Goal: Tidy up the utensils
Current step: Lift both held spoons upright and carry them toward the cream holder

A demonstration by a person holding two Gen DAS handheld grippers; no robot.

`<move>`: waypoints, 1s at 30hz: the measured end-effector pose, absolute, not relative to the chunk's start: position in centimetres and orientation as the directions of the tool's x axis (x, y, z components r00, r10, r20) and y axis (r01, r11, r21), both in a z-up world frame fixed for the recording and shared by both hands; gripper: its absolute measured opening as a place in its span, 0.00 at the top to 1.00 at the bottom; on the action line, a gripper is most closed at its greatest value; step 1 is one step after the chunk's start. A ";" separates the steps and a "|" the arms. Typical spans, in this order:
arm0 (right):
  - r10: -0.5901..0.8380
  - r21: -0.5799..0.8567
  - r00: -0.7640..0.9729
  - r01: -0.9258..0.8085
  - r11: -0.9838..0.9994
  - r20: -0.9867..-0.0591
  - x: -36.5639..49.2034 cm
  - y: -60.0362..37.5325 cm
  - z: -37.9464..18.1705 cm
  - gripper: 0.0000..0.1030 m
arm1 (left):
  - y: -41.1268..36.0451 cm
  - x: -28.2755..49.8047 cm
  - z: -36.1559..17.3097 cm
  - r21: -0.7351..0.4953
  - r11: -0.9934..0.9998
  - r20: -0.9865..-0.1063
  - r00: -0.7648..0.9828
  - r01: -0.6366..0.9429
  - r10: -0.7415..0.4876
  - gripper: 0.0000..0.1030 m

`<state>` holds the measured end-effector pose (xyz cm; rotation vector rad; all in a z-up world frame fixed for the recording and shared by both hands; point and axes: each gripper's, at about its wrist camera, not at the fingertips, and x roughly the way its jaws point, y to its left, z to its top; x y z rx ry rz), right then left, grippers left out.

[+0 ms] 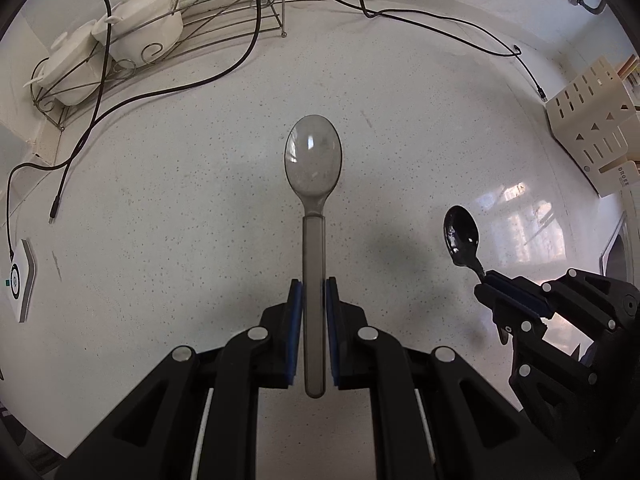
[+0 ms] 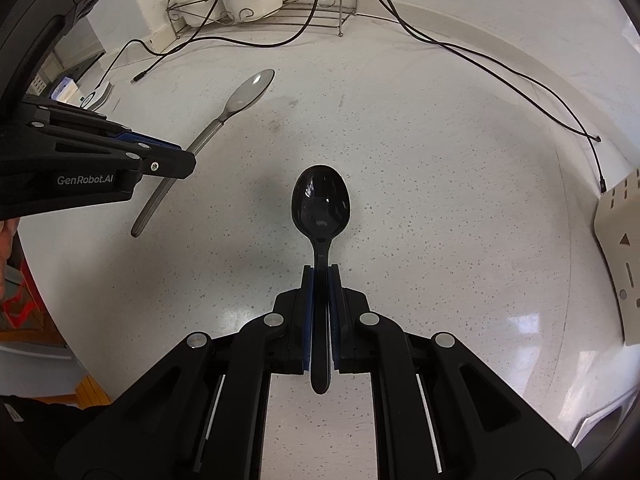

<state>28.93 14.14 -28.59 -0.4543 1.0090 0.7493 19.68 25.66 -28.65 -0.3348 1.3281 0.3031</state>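
Translucent grey plastic spoon (image 1: pixel 313 152), smooth. Glossy black plastic spoon (image 2: pixel 321 204). Speckled polished stone-like surface (image 1: pixel 180 200), shiny. Thin metal wire rack (image 1: pixel 224 12) beyond left claw (image 1: pixel 313 284).

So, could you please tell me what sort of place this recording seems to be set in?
Most likely a home kitchen counter: a speckled white countertop, lidded white ceramic pots on a wire rack against the wall, and a cream slotted utensil holder at the right edge.
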 end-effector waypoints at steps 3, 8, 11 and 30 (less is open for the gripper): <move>0.353 -0.008 0.339 -0.731 0.682 -0.872 29.4 13.8 -27.9 0.94 | 25.5 19.9 -27.8 -0.063 0.919 -0.973 0.230 -0.388 0.030 0.89; 0.360 -0.017 0.382 -0.705 0.709 -0.851 30.5 12.9 -26.3 0.94 | 25.3 20.4 -26.0 -0.061 0.927 -0.963 0.266 -0.371 0.043 0.89; 0.366 -0.016 0.426 -0.668 0.744 -0.827 31.5 11.8 -25.0 0.94 | 24.8 20.7 -24.8 -0.058 0.934 -0.956 0.289 -0.352 0.049 0.89; 0.337 0.025 0.673 -0.428 0.903 -0.658 35.3 1.3 -15.4 0.94 | 19.0 28.3 -16.9 -0.032 0.985 -0.876 0.479 -0.172 0.055 0.89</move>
